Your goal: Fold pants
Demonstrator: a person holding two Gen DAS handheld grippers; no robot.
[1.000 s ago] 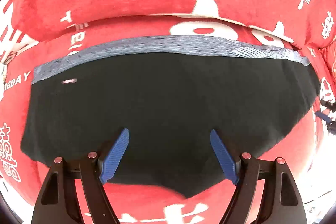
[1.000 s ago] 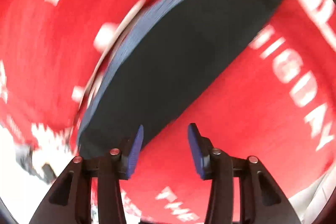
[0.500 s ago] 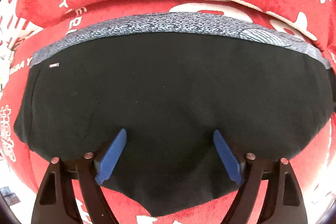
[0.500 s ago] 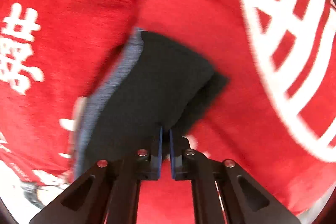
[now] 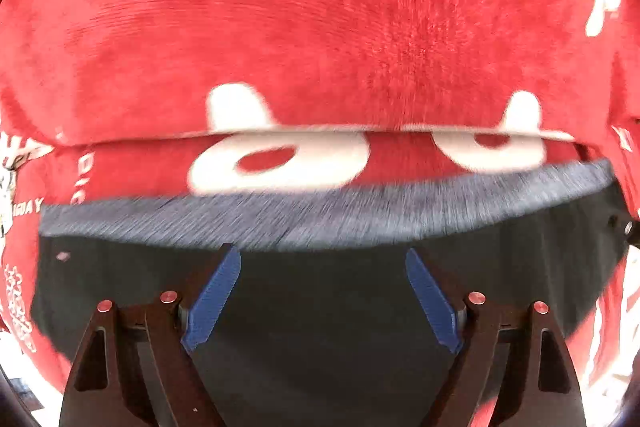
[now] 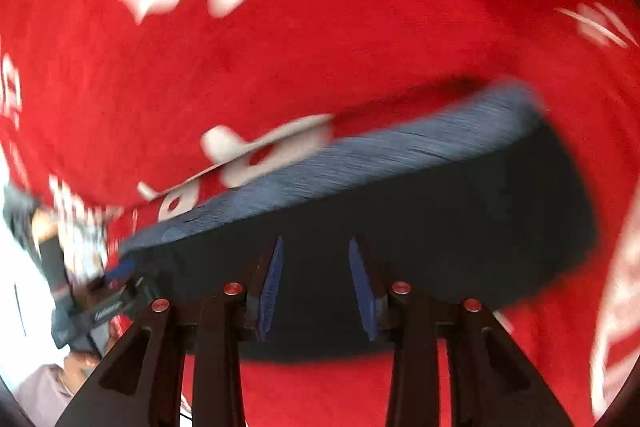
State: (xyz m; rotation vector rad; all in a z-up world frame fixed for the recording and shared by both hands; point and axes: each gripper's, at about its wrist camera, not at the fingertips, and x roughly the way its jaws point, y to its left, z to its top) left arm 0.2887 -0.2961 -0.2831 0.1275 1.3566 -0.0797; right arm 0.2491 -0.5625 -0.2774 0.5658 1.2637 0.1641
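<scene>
Left wrist view: left gripper wide, empty over folded pants; right gripper reopening, empty; next: seize waistband

A red plush blanket with white lettering covered the surface. One fold of it lay doubled over.

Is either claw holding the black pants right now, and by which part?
Nothing is held. The left claw and right claw both stand open over the folded black pants with a grey waistband.
</scene>
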